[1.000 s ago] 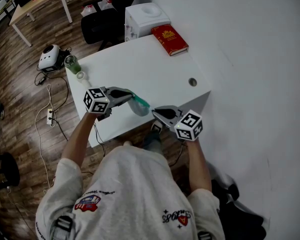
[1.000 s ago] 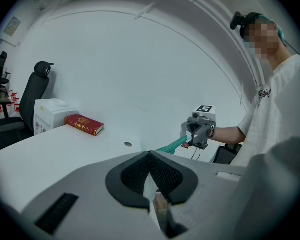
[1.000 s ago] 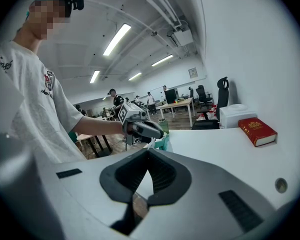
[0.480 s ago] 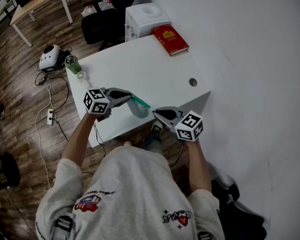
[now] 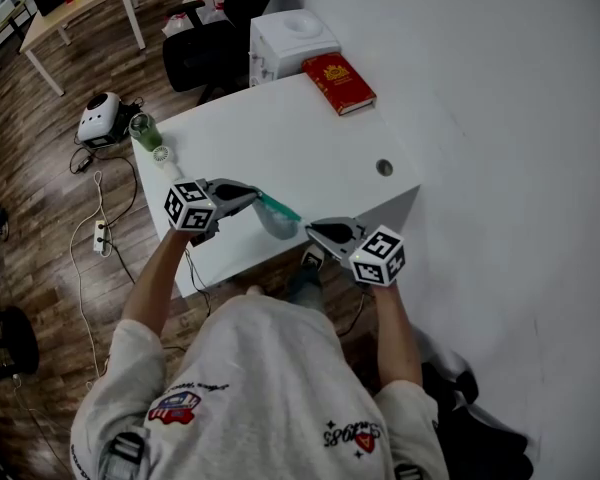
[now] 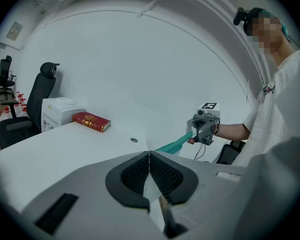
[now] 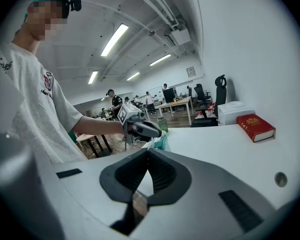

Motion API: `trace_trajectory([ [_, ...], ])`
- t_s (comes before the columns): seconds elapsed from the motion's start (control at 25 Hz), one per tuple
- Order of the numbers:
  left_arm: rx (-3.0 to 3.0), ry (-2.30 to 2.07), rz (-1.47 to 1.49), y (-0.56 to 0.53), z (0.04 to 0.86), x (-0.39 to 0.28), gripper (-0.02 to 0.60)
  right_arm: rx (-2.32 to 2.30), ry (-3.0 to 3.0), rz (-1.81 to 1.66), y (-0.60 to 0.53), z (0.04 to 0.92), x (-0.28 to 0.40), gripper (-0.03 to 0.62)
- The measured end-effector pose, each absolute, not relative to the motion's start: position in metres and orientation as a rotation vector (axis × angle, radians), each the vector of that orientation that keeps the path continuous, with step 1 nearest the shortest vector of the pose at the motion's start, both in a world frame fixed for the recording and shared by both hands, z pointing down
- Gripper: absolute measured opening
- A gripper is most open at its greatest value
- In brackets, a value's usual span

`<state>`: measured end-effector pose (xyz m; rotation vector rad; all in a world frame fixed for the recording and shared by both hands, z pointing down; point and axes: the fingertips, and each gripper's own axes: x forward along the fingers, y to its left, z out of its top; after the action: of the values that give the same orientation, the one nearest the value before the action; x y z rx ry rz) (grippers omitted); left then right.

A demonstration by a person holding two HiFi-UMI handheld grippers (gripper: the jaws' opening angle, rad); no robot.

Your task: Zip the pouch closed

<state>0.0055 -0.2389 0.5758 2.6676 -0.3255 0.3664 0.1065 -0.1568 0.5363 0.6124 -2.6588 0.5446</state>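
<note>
Two shut tools gripped the teal pouch (image 5: 277, 211) above the table's (image 5: 280, 138) near edge: left gripper (image 5: 254, 197) one end, right gripper (image 5: 310, 229) the other.

A white table (image 5: 280, 148) stands with one edge against a plain white wall (image 5: 500, 88). A dark plank floor (image 5: 40, 198) lies alongside, with a black office chair (image 5: 205, 48) by the table's far corner. Long ceiling lights (image 7: 112, 40) glow overhead.

Teal pouch (image 5: 277, 213), red book (image 5: 338, 81), white table (image 5: 280, 138), green bottle (image 5: 144, 128), brown plank floor (image 5: 40, 178)
</note>
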Motion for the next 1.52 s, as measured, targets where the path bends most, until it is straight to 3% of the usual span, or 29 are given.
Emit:
trace_trajectory([
  [1.52,2.673,-0.641,0.514,-0.247,0.599,-0.005,0.006,0.745,-2.706,0.458,-0.173,0.519,0.103,0.012],
])
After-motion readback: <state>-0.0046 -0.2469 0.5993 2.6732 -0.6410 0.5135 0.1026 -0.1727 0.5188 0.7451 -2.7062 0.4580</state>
